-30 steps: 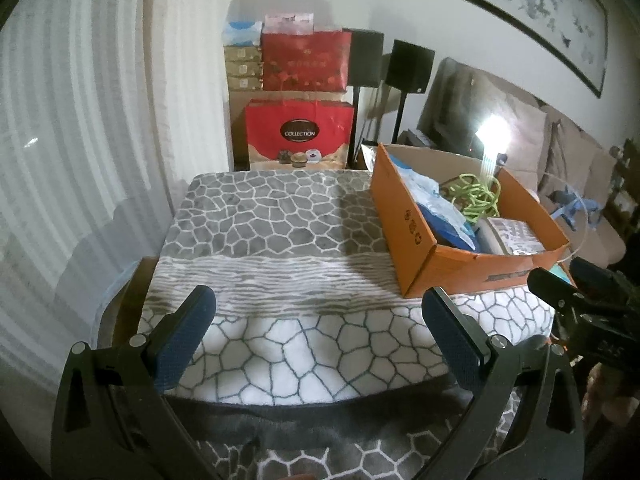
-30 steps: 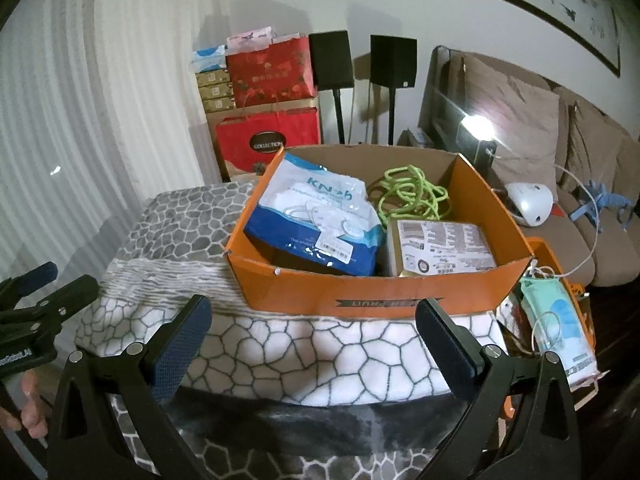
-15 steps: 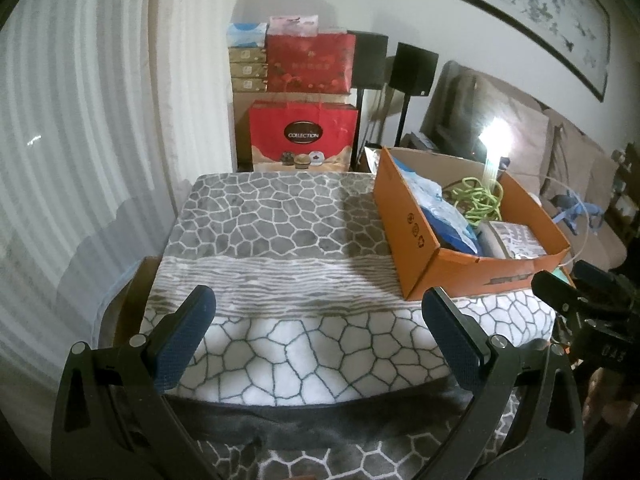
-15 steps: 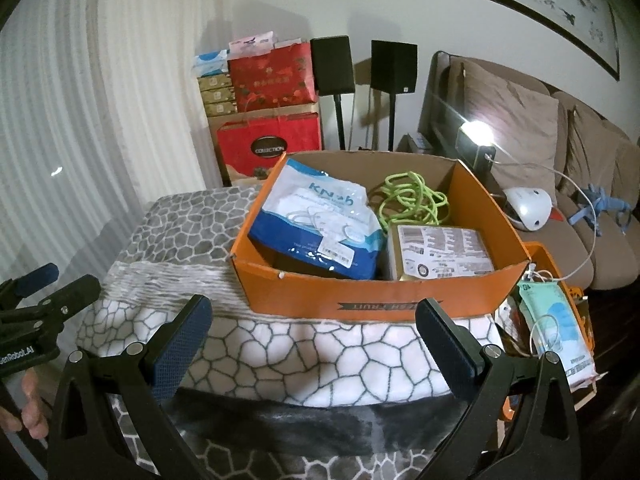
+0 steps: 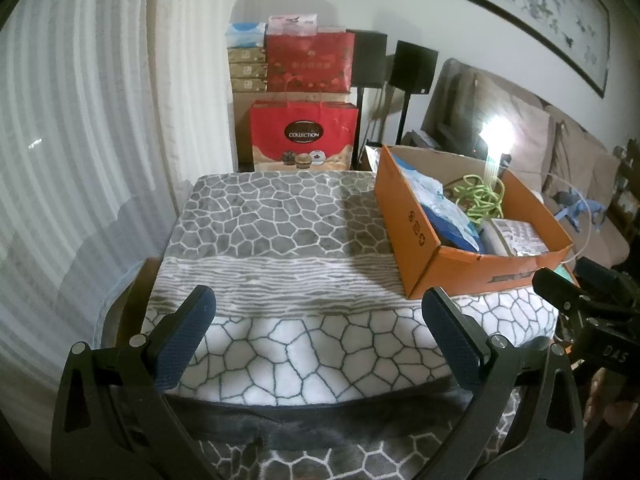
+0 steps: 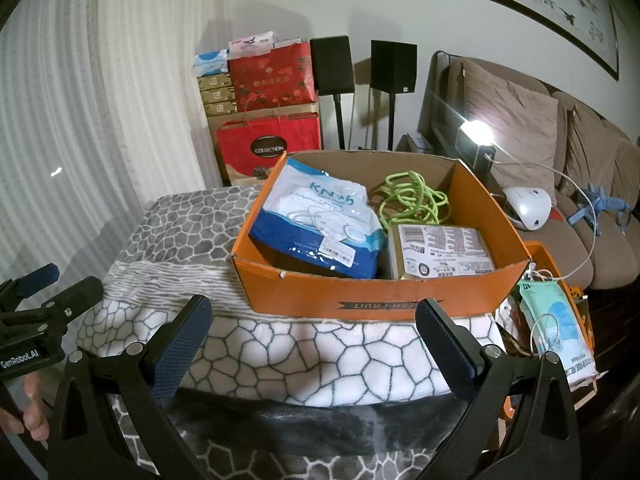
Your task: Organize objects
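An orange cardboard box stands on a grey-and-white stone-pattern blanket. In it lie a blue-and-white KN95 mask pack, a coil of green cord and a labelled packet. My right gripper is open and empty, just short of the box's front wall. My left gripper is open and empty over the blanket, left of the box. Each gripper shows at the edge of the other's view.
A second orange container with mask packs and cables sits low at the right of the box. Red gift bags and stacked boxes, two black speakers and a sofa stand behind. A curtain hangs at the left.
Both views have drawn back and risen slightly, so the box looks a little farther. Both grippers stay open and empty.
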`<action>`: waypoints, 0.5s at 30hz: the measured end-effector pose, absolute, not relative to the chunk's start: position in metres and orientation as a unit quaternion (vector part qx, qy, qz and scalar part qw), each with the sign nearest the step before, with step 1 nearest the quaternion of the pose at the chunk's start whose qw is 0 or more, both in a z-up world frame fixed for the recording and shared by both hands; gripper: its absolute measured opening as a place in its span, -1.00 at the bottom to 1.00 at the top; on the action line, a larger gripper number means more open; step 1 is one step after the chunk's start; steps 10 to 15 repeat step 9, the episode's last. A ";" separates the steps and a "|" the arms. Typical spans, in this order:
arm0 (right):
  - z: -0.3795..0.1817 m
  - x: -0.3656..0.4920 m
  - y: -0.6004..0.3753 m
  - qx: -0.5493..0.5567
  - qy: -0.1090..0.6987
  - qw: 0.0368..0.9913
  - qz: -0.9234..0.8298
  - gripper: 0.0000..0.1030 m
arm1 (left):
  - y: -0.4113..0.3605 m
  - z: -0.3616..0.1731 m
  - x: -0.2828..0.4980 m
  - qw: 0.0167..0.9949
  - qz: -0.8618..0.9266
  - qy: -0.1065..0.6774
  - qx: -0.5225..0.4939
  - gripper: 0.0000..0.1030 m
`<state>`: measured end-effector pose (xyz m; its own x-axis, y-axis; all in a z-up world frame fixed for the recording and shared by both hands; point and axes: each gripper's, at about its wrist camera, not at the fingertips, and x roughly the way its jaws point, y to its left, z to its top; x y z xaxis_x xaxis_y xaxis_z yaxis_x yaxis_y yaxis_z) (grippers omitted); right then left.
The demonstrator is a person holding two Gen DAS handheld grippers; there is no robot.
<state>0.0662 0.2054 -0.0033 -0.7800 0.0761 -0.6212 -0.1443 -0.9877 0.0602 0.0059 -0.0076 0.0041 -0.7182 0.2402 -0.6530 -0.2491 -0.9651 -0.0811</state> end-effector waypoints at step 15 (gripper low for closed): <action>-0.005 0.066 0.204 -0.330 0.052 0.059 0.941 0.99 | -0.006 0.003 0.005 0.130 0.926 0.007 -0.355 1.00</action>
